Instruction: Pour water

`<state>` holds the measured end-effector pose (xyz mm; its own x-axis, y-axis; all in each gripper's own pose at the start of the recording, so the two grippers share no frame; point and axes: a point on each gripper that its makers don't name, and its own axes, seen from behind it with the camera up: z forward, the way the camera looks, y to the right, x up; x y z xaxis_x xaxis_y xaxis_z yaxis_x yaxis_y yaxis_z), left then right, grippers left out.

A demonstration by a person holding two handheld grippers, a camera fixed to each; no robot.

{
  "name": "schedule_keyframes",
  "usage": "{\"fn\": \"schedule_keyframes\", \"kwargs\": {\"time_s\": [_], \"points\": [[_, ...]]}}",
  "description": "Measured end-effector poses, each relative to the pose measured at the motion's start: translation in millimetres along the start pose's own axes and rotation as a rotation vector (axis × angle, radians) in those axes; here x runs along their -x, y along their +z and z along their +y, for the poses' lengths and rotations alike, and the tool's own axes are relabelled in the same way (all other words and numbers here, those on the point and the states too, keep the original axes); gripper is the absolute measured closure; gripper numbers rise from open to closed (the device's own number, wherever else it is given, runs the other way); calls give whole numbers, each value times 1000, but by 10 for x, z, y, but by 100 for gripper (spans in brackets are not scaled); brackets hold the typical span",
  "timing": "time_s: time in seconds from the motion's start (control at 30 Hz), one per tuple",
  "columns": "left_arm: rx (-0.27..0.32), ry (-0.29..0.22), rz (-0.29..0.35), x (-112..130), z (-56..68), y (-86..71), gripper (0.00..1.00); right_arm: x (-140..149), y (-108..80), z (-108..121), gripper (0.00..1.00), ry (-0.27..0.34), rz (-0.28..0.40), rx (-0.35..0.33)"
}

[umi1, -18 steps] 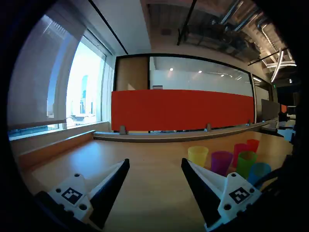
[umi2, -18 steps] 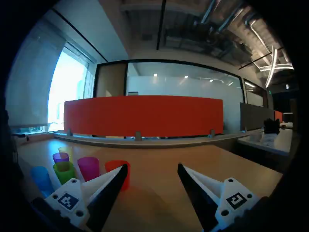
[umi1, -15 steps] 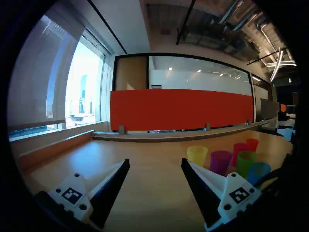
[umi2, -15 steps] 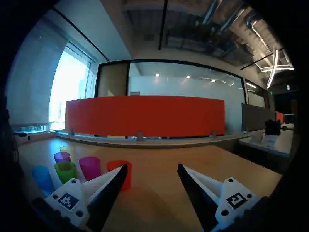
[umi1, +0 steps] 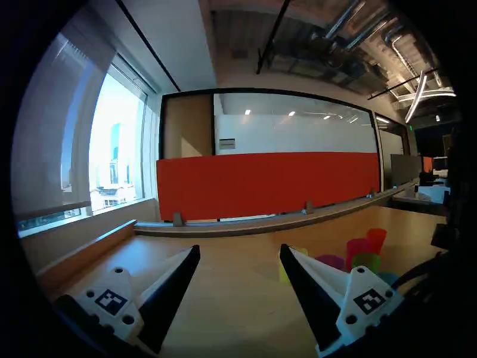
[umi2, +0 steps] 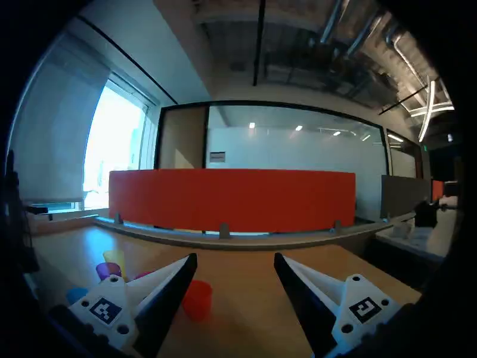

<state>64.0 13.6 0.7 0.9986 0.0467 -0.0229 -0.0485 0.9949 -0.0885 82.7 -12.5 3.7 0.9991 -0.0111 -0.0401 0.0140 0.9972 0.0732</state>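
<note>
Several coloured plastic cups stand in a cluster on the wooden table (umi1: 238,298). In the left gripper view an orange cup (umi1: 376,236), a pink cup (umi1: 358,246), a green cup (umi1: 368,261) and a yellow cup (umi1: 285,271) sit at the lower right, partly behind the right finger. My left gripper (umi1: 239,253) is open with nothing between its fingers. In the right gripper view a red cup (umi2: 197,298), a yellow cup (umi2: 113,258) and a purple cup (umi2: 108,270) lie at the lower left beside the left finger. My right gripper (umi2: 235,262) is open and holds nothing.
An orange divider panel (umi1: 268,182) runs along the table's far edge, with a glass wall behind it. A bright window (umi1: 110,161) and a wooden ledge (umi1: 89,247) border the left side. Another desk (umi2: 411,238) stands to the right.
Both grippers have tilted upward and risen, so the cups have slid lower in both views and sit partly behind the fingers. The fingers stay open.
</note>
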Motion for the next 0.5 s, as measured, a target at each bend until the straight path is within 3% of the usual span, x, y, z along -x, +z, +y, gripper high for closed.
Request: {"fn": "schedule_keyframes", "kwargs": {"time_s": [0.3,0.5], "points": [[68,30,-49,-246,75,60,0,-464,46,-59,0,15,2,-16],[125,36,-54,-388,137,85,0,-643,88,-108,0,-40,-2,-30]]}}
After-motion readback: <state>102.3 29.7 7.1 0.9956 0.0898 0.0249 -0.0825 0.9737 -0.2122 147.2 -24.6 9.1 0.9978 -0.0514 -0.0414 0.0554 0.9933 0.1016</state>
